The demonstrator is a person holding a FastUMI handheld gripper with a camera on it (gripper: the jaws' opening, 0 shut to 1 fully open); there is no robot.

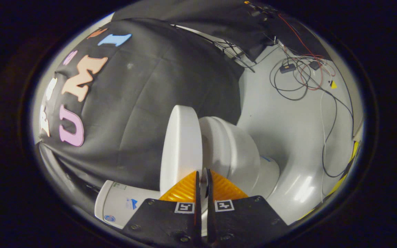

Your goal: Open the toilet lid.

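Observation:
The white toilet lid [181, 144] stands lifted away from the white seat and bowl [233, 155], with a wedge-shaped gap between them. My gripper [202, 174] sits at the lid's free edge. Its two fingers are pressed close together, and a thin strip of the lid's rim shows between them. The toilet's white tank [115, 206] lies beside the fingers, on the hinge side of the lid. The whole scene appears turned sideways in the gripper view.
A black cloth wall [143, 103] hangs behind the lid and tank. Beyond the bowl is a pale floor [288, 124] with loose black and red cables [298, 75] and a small black box [287, 68].

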